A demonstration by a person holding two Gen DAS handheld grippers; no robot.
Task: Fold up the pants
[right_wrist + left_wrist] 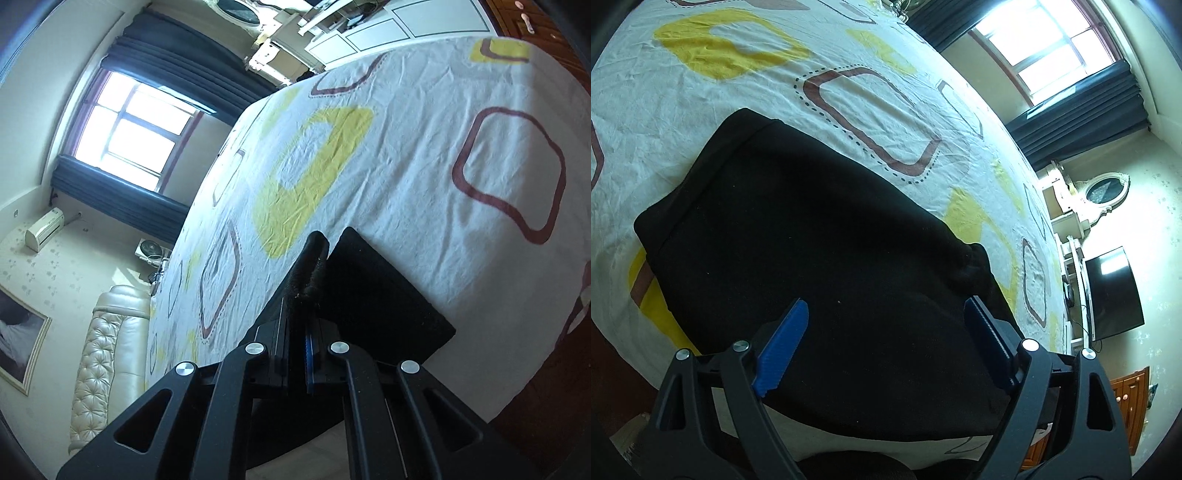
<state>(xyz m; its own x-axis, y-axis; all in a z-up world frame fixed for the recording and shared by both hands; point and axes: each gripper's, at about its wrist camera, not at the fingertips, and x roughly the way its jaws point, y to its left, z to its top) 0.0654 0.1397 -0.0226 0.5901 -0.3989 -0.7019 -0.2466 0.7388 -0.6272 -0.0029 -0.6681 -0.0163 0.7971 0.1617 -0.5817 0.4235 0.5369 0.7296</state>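
Note:
The black pants lie folded in a flat slab on the bed sheet, near its front edge. My left gripper hovers just above the pants with its blue-padded fingers wide open and empty. My right gripper is shut on a bunched edge of the black pants, which it holds up off the bed sheet. The fabric hides its fingertips.
The white sheet has yellow and brown squares. A window with dark curtains, a television and white shelves stand beyond the bed. A padded headboard shows in the right wrist view. A wooden cabinet is at the right.

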